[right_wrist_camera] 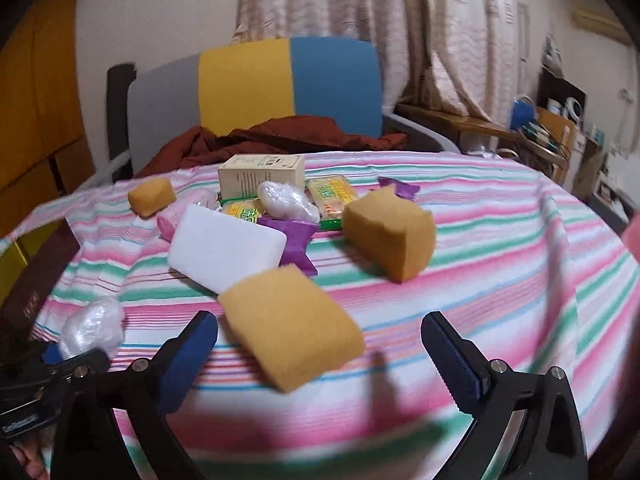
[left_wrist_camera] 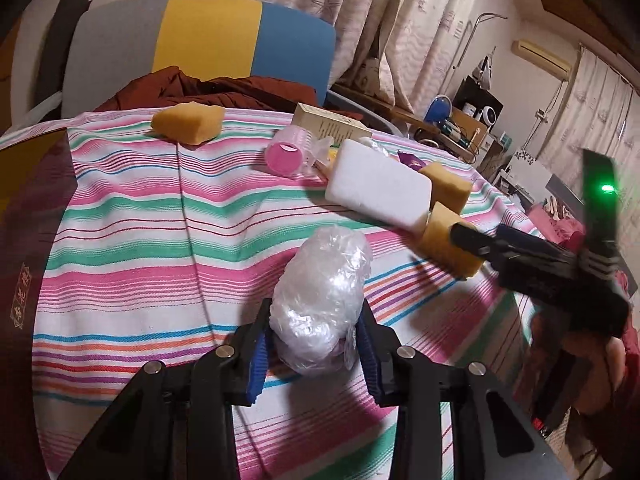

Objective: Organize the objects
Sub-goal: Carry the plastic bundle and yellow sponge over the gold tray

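Observation:
My left gripper (left_wrist_camera: pixel 314 344) is shut on a crumpled clear plastic bundle (left_wrist_camera: pixel 324 296) and holds it just above the striped tablecloth (left_wrist_camera: pixel 132 216). The bundle also shows in the right wrist view (right_wrist_camera: pixel 94 330) at the lower left. My right gripper (right_wrist_camera: pixel 320 340) is open, its blue pads either side of a yellow sponge (right_wrist_camera: pixel 290 324) lying on the cloth. In the left wrist view the right gripper (left_wrist_camera: pixel 470 240) reaches that sponge (left_wrist_camera: pixel 444 240) from the right. A white foam block (right_wrist_camera: pixel 226 252) lies just behind the sponge.
Two more yellow sponges (right_wrist_camera: pixel 390 234) (right_wrist_camera: pixel 151 196), a cream carton (right_wrist_camera: pixel 262 174), a pink roller (left_wrist_camera: pixel 284 156), purple wrappers (right_wrist_camera: pixel 294 240), green-yellow snack packs (right_wrist_camera: pixel 332 196) and another plastic bundle (right_wrist_camera: pixel 286 198) lie on the table. A chair (right_wrist_camera: pixel 288 84) with a rust cloth stands behind. A dark box (left_wrist_camera: pixel 28 240) lies at left.

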Tool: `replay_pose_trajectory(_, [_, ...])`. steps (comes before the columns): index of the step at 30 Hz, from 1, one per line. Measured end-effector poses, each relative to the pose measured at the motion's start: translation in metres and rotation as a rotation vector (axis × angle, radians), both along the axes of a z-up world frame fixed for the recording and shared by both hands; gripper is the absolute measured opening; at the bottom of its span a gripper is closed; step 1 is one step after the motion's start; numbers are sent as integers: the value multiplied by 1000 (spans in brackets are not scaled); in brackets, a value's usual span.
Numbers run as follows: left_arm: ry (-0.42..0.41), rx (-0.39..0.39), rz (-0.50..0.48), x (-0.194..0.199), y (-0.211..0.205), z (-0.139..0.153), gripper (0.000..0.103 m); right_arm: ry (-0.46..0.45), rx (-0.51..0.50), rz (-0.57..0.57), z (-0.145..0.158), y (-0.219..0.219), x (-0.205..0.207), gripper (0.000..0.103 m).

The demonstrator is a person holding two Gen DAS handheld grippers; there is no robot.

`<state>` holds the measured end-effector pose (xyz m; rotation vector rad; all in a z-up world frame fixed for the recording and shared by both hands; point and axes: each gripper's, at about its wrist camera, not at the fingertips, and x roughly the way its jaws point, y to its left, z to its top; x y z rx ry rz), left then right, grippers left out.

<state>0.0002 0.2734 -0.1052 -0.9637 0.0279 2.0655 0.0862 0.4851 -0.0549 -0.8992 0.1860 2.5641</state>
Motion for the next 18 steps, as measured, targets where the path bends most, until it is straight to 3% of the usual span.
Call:
replay_pose_trajectory(2, [-16,14,-3,-2,-2,-1,38,-44,19,31,-7,1,-12,99])
replay_pose_trajectory(4, [-21,19,-5,-2,-3,-2,38,-83,-25,59,-15,5,-21,79])
replay_pose_trajectory(7, [-18,15,-6,-1,-3,-2,38,-57,-80,56,-17,2,-19,68])
replay_pose_trajectory(10, [-22,22,-6,0,-4,-1,38,-49,-82,15,-19,-9,-11,65])
replay_pose_trajectory(13, [-21,28,-18,2,-5,0,37,-18,-168,-2,-17,-17,-3,65])
replay_pose_trajectory(18, [-7,39,-36,12,-15,12,37,-3,-210,58,-5,-46,0,65])
